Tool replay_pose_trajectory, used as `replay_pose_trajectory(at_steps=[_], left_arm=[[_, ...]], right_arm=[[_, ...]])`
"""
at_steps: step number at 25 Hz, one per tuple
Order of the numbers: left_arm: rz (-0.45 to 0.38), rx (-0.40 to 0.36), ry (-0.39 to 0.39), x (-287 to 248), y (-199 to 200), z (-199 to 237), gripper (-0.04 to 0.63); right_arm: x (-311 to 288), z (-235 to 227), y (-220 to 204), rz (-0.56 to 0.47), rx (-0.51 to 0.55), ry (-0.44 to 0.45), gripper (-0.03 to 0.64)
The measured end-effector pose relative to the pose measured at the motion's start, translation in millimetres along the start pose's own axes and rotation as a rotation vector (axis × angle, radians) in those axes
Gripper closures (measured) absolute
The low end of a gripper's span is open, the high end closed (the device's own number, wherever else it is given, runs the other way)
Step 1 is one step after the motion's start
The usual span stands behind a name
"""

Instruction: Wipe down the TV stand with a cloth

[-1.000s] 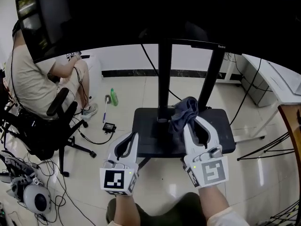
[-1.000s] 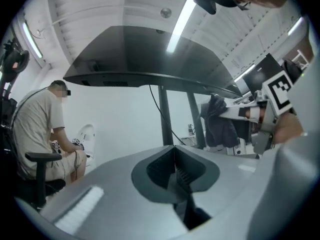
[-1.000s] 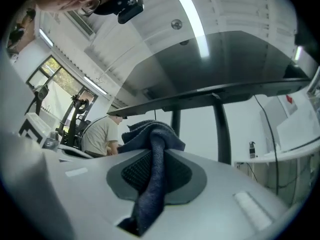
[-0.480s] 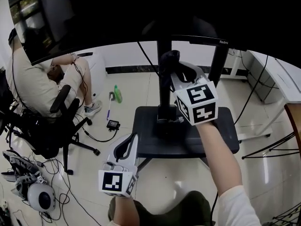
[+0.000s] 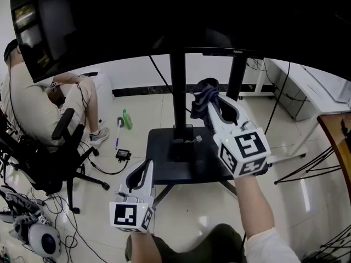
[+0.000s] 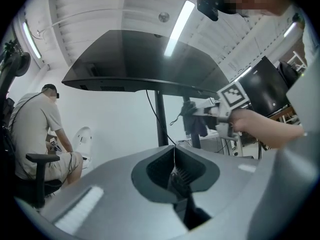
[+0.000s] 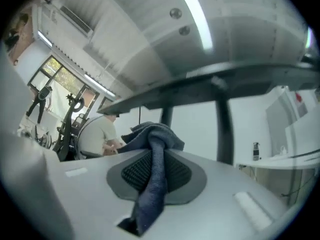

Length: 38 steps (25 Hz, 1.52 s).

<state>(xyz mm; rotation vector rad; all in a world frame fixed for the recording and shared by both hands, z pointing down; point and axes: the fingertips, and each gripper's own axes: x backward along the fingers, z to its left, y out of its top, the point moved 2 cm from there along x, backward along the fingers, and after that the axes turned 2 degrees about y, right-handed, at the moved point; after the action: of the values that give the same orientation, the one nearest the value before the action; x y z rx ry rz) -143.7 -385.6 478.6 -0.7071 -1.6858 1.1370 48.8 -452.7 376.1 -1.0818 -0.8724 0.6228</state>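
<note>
Right claw (image 5: 211, 98), as we see it in the head view, is raised at arm's length and pinches a crumpled dark blue cloth (image 5: 204, 90). The bunched cloth shows between the two upright posts (image 5: 177, 92) of the black TV stand (image 5: 164, 147). We cannot tell whether it touches either post. The stand's flat base plate lies well below this claw, and the large dark television screen (image 5: 164, 15) hangs above it. Our left claw (image 5: 142, 169) sits low, to the left of the right one and near the base plate's front left corner. Farther left a seated person (image 5: 33, 103) occupies a black office chair (image 5: 60, 147), with a green bottle (image 5: 127, 118) on the pale tiled floor (image 5: 181, 212) nearby.

From the left gripper view, the left claw (image 6: 175, 154) has its jaws pressed together with nothing between them. Beyond it to the upper right we see the right claw (image 6: 200, 112) with the cloth (image 6: 195, 125) hanging from it beside a post.

From the right gripper view, the right claw (image 7: 156, 156) is clamped on the dark blue cloth (image 7: 150, 134). One twisted strand runs down between the ribbed pads and a wad bulges past the tips.
</note>
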Motion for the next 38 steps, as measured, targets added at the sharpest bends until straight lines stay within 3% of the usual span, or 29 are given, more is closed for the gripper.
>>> replay_pose_trajectory(at_steps=[3,4,7,9,13,17,19,20,22,26,29,33,38], left_arm=[[-0.021,-0.010,-0.017,1.5,10.0,-8.9,0.436],[-0.025,-0.017,-0.029,0.6,13.7,-14.9,0.436],[-0.041,-0.032,-0.059,0.6,20.1,-31.4,0.436],[-0.025,-0.035,-0.057,0.3,12.7,-35.7,0.437],[0.123,-0.044,-0.072,-3.2,-13.7,-50.5,0.437],[0.057,-0.062,-0.077,-12.3,-14.1,-62.5,0.436],[0.105,-0.058,-0.066,-9.2,-17.2,-60.5,0.436],[0.124,-0.049,-0.058,-7.7,-18.9,-57.4,0.436],[0.087,-0.045,-0.038,-9.6,-18.3,-47.6,0.437],[0.075,-0.043,-0.033,-10.3,-19.0,-40.9,0.436],[0.079,-0.044,-0.049,-8.0,-17.5,-46.6,0.437],[0.071,-0.038,-0.033,-0.5,-10.4,-39.1,0.436],[0.052,-0.033,0.016,14.1,2.4,-15.1,0.437]], right_arm=[[101.4,25.4,18.6,-0.200,0.035,-0.115,0.558],[127.6,33.7,15.9,-0.225,0.051,-0.145,0.558],[159.8,36.2,1.8,-0.124,0.130,-0.175,0.558],[138.8,6.9,1.0,-0.095,0.122,-0.198,0.558],[52.4,-77.9,16.1,-0.091,0.074,-0.271,0.557],[-0.5,-140.8,30.3,-0.001,0.081,-0.303,0.558],[-8.3,-152.5,24.5,0.040,0.094,-0.322,0.558],[-8.0,-152.6,12.2,0.064,0.100,-0.324,0.558],[-1.8,-145.4,-40.8,0.143,0.086,-0.314,0.558],[14.1,-117.9,-196.8,0.414,-0.108,-0.251,0.558],[17.7,-112.4,-228.6,0.497,-0.172,-0.229,0.558],[41.7,-81.1,-159.1,0.353,-0.172,-0.181,0.558],[130.6,56.4,-71.0,0.015,-0.146,-0.058,0.558]])
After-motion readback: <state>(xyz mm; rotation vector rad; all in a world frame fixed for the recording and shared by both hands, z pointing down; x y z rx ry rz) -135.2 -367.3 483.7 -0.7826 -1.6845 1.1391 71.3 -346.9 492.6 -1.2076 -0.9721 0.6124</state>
